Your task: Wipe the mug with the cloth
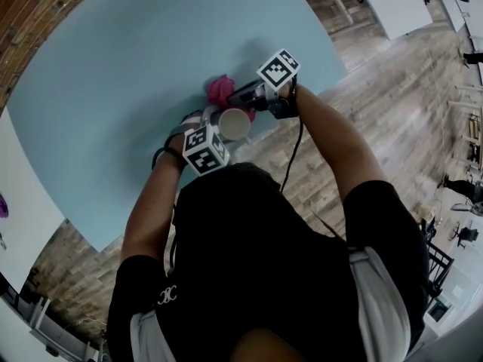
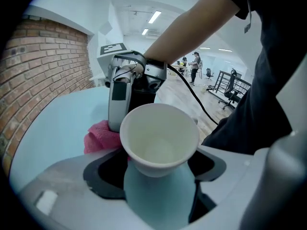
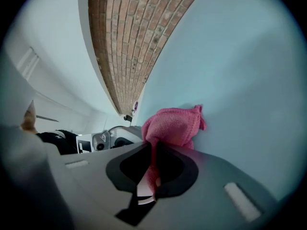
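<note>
A white mug (image 2: 159, 140) sits clamped between the jaws of my left gripper (image 2: 160, 176), its mouth turned toward the camera and showing an empty inside. In the head view the mug (image 1: 235, 124) hangs just above the light blue table (image 1: 113, 89) near its front edge. My right gripper (image 3: 153, 169) is shut on a pink cloth (image 3: 171, 127) that bunches out past the jaws. That cloth (image 1: 221, 89) lies right beside the mug, behind it (image 2: 99, 135) in the left gripper view. Whether cloth and mug touch is hidden.
A brick wall (image 2: 43, 66) runs along the table's far side. Wood flooring (image 1: 377, 89) lies to the right. A black cable (image 1: 290, 157) trails from the right gripper along the person's arm. Office chairs and people stand far off (image 2: 211, 75).
</note>
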The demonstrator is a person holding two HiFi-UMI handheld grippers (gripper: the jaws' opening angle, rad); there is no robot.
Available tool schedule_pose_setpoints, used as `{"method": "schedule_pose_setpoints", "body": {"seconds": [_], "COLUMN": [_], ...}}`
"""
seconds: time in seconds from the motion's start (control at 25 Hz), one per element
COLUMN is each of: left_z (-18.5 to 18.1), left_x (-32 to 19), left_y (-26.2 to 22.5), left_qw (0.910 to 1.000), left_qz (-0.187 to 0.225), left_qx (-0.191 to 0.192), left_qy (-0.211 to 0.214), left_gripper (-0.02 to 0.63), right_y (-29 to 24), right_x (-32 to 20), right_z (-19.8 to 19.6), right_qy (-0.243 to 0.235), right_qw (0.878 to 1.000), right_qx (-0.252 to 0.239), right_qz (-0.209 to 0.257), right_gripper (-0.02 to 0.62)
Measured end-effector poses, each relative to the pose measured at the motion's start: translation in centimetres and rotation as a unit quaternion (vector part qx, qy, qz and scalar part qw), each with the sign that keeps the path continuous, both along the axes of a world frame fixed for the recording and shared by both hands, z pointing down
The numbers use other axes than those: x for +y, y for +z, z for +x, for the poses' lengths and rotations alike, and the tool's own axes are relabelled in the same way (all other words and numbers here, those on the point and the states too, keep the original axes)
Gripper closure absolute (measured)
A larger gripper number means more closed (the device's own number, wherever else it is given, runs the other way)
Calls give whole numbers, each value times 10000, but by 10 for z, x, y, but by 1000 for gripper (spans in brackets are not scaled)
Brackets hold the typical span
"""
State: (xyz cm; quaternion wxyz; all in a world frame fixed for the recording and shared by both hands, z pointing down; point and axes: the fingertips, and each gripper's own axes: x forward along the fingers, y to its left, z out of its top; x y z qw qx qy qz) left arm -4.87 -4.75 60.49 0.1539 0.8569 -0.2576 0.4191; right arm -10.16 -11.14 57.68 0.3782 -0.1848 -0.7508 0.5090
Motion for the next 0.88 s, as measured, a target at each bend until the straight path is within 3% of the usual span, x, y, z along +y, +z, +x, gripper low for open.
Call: {"method": "schedule_pose_setpoints", "body": {"seconds": [0.16, 0.28, 0.64, 0.72, 0.88], "left_z": [-4, -7, -13, -13, -14], "left_x": [0, 0, -1, -2, -3], "left_y": [1, 2, 3, 3, 5], "left_qw": [9999, 9998, 9988, 9982, 9972], "left_qz": [15, 5, -68, -75, -129], "left_qx": [28, 46, 143, 173, 105], "left_qy": [-116, -219, -468, -571, -734], "left_gripper": [195, 194, 195, 195, 195], "right_y": [-5, -31, -42, -29, 17], "right_x": [-2, 8, 24, 21, 15], "right_z": [12, 14, 46, 51, 77], "right_qy": [661, 979, 1348, 1516, 1851], "right_qw": [9971, 9875, 9811, 9808, 9825], "right_qx": [-248, -947, -1204, -1061, 137], "right_qz": [-285, -791, -693, -619, -170], "right_gripper": [558, 558, 558, 558, 558]}}
